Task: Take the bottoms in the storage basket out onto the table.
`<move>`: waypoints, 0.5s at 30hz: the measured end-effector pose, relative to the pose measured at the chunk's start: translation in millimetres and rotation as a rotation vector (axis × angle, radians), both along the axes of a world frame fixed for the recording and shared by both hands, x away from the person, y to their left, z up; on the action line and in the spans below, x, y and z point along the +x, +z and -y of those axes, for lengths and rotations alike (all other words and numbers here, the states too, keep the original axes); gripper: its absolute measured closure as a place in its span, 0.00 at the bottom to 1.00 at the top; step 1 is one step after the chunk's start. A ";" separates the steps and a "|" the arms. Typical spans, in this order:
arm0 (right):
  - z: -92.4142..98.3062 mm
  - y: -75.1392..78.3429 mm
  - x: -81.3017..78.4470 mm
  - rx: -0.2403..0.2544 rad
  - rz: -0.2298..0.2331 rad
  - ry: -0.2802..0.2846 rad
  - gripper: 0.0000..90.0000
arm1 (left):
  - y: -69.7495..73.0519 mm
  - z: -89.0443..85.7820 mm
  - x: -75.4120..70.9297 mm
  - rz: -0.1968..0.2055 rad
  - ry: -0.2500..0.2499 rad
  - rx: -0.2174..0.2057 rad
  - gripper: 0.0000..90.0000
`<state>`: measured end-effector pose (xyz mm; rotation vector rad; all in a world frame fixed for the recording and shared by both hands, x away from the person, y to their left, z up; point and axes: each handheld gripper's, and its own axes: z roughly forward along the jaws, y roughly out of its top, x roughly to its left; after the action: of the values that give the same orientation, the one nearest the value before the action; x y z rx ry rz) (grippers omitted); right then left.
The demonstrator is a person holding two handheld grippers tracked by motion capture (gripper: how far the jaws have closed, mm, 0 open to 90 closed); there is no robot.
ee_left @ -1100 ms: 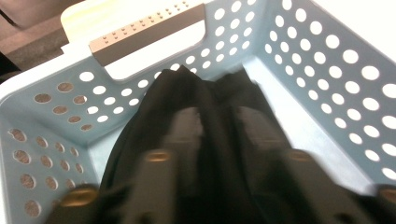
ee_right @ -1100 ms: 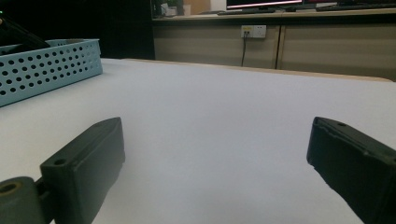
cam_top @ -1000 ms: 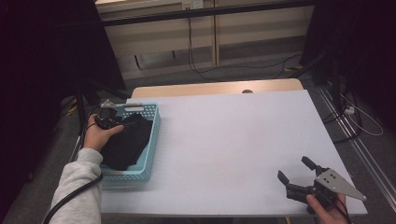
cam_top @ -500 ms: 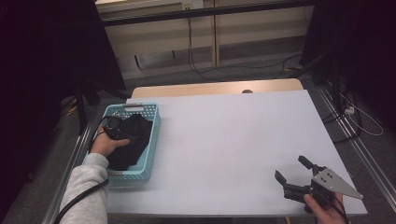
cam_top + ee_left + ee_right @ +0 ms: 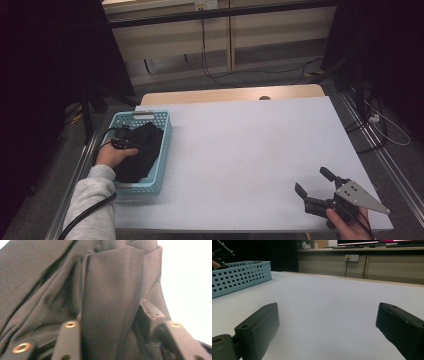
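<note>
Inside the blue basket (image 5: 164,150): left gripper (image 5: 122,144) just closing, pinching a fold of black cloth (image 5: 112,302). Well right of the basket: right gripper (image 5: 316,189) hovering wide open, gripping nothing.

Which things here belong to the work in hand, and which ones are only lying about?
In the work:
- black cloth, a fold between the left tongs
- light blue basket

Lying about:
- right tongs, open, idle
- floor cables
</note>
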<state>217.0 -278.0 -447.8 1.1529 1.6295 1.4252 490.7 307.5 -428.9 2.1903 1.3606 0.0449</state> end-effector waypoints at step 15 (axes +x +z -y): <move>-1.9 0.7 0.8 0.006 0.004 0.009 0.05 | 21.0 10.3 -2.2 -0.013 -0.022 0.010 0.84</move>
<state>217.8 -276.1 -447.1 1.1465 1.6304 1.4386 488.5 297.2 -407.9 2.2174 1.3460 0.0298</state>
